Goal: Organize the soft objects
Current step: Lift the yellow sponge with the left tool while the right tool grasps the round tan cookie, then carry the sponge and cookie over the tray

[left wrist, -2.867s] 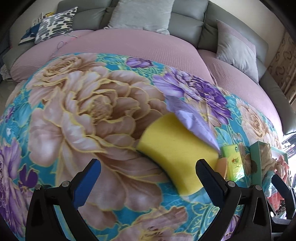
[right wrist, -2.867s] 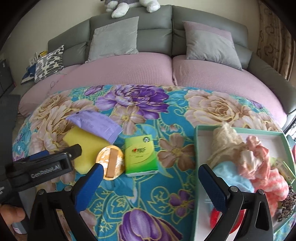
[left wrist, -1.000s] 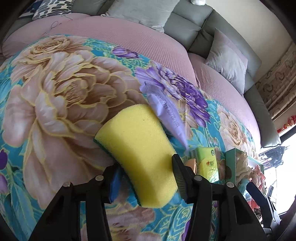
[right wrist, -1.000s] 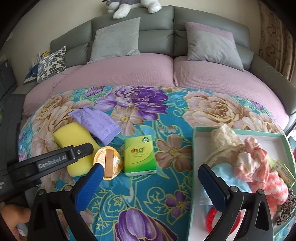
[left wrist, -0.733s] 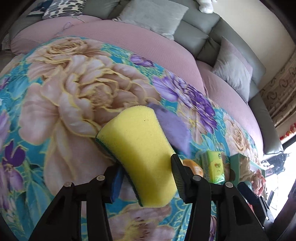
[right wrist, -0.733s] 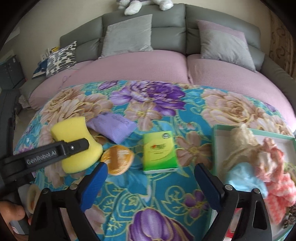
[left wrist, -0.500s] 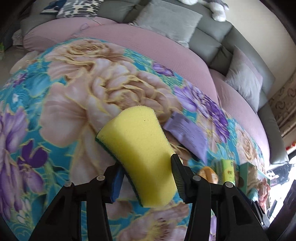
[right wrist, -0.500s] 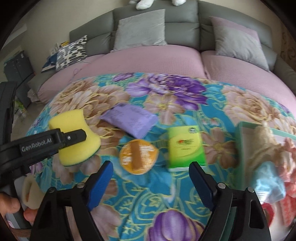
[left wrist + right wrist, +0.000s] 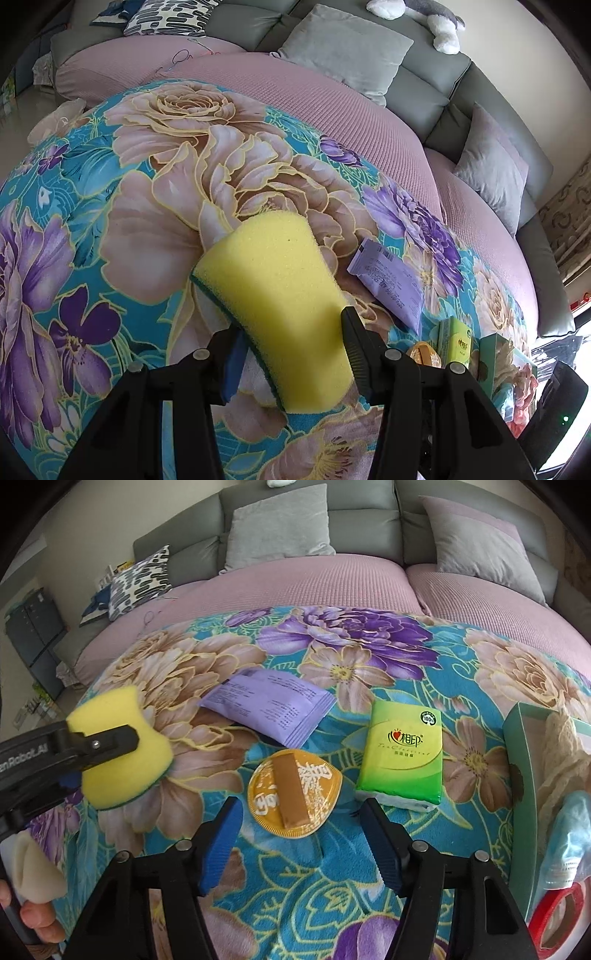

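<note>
A yellow sponge (image 9: 273, 291) with a green underside hangs above the flowered blanket (image 9: 122, 236), and my left gripper (image 9: 291, 332) is shut on its waist. The right wrist view shows the same sponge (image 9: 118, 746) at the left, pinched by a black finger. My right gripper (image 9: 300, 806) hovers low over a round orange packet (image 9: 293, 794). Its jaws are closing, and the pads do not touch the packet. A purple sachet (image 9: 269, 705) and a green tissue pack (image 9: 402, 753) lie just beyond.
A green tray (image 9: 521, 775) at the right holds cream lace (image 9: 561, 746), a pale blue cloth (image 9: 569, 834) and a red tape roll (image 9: 557, 912). A grey sofa with cushions (image 9: 280, 524) rings the pink bed. A person's hand (image 9: 37, 919) is at the lower left.
The left gripper has lifted the sponge and carried it left, away from the purple sachet. The right gripper has sunk and shifted left over the orange packet, and its jaws have narrowed.
</note>
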The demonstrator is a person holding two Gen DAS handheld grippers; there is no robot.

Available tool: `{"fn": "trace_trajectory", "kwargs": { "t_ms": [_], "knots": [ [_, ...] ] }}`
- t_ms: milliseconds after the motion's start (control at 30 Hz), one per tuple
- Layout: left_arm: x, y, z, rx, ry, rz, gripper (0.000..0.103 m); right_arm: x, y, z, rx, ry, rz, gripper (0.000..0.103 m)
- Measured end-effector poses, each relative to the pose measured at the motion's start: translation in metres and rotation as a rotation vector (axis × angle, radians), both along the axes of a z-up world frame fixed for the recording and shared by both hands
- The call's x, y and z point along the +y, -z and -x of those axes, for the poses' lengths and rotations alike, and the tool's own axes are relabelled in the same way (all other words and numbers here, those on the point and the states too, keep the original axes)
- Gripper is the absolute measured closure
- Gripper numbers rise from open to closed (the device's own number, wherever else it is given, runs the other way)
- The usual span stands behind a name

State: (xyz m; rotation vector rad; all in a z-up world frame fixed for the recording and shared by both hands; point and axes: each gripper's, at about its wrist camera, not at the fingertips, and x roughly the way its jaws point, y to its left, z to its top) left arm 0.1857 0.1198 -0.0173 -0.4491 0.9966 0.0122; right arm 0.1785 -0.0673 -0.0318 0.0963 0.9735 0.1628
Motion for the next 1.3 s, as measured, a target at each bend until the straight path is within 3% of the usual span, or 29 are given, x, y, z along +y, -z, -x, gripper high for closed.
{"fn": "trace_trajectory", "kwargs": {
  "t_ms": [67, 267, 633, 833, 1300],
  "knots": [
    [0.000, 0.001, 0.000, 0.002, -0.001, 0.002, 0.052, 0.001, 0.000, -0.002, -0.005, 0.003, -0.001, 0.034],
    [0.002, 0.002, 0.000, 0.006, -0.003, 0.003, 0.052, 0.002, 0.001, -0.003, -0.010, 0.006, -0.010, 0.050],
    [-0.001, -0.009, 0.003, -0.025, -0.005, -0.014, 0.052, 0.000, -0.013, 0.004, -0.037, -0.006, -0.024, 0.050],
    [-0.012, -0.029, 0.010, -0.074, 0.020, -0.035, 0.052, -0.010, -0.039, 0.021, -0.089, 0.004, -0.036, 0.050],
    [-0.109, -0.080, 0.043, -0.208, 0.261, -0.023, 0.052, -0.102, -0.102, 0.097, -0.186, 0.205, 0.033, 0.050]
  ]
}}
